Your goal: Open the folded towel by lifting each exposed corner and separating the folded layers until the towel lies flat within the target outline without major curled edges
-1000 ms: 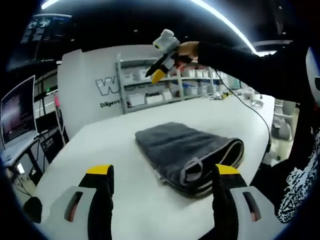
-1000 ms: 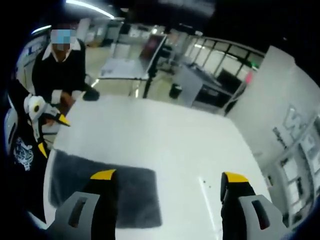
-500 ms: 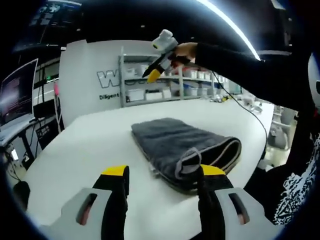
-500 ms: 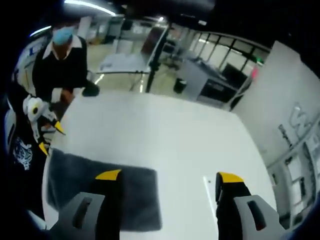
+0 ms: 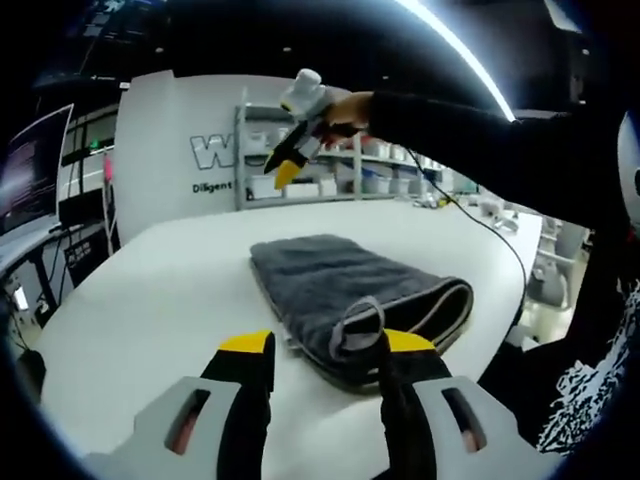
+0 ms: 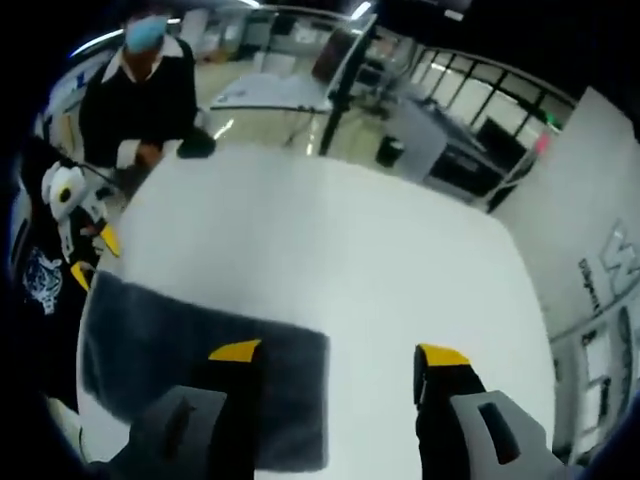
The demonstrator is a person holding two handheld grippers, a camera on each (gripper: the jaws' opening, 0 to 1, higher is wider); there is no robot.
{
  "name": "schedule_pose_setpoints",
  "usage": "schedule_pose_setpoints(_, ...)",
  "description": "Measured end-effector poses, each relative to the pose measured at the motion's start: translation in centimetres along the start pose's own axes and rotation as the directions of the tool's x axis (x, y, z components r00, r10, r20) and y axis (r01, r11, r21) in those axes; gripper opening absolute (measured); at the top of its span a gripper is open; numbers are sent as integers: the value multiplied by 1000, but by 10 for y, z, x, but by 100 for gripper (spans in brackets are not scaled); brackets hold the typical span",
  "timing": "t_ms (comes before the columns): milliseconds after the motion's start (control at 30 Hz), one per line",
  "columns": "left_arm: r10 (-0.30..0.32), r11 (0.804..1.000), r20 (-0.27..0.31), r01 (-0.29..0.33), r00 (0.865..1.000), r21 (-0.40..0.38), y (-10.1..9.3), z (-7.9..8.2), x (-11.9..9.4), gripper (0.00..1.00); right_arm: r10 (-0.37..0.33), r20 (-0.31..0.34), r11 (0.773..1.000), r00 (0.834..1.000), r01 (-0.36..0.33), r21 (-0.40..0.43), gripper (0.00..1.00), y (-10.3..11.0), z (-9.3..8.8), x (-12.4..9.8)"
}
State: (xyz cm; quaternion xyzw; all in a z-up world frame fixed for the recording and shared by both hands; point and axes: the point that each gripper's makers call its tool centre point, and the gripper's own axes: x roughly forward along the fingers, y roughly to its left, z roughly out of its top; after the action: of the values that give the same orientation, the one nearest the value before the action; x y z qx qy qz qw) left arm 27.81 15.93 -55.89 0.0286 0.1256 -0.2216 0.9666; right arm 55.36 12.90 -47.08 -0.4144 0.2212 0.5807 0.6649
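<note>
- The folded towel (image 5: 352, 292) lies on the white bench (image 5: 150, 300).
- Left gripper (image 5: 325, 352): jaws apart, empty, near the towel's edge.
- Right gripper (image 6: 340, 355): jaws apart, empty, above the towel.

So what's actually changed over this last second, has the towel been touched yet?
Not yet. The left gripper has narrowed its open jaws and crept closer to the grey towel's near folded end. The right gripper, raised above the white table, has also narrowed its jaws and swung a little. Nothing was gripped. The towel stays folded in the same spot.
</note>
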Motion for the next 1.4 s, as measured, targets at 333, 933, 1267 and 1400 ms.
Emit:
schedule_pose_setpoints(333,3,1000,15,-2,1000,-6,0,1,6,33,61,-73,998,995,-61,3,53,12,-9,27)
schedule_pose_setpoints(933,-9,1000,8,9,1000,-2,-6,-4,8,24,150,-143,980,978,-128,153,35,9,-38,76)
schedule_pose_setpoints(1267,-13,1000,5,13,1000,-22,-7,-9,10,23,197,-193,970,961,-163,181,34,23,-48,100)
schedule_pose_setpoints(1400,-9,1000,10,10,1000,-29,-5,-8,10,21,200,-207,969,958,-161,190,33,24,-51,103)
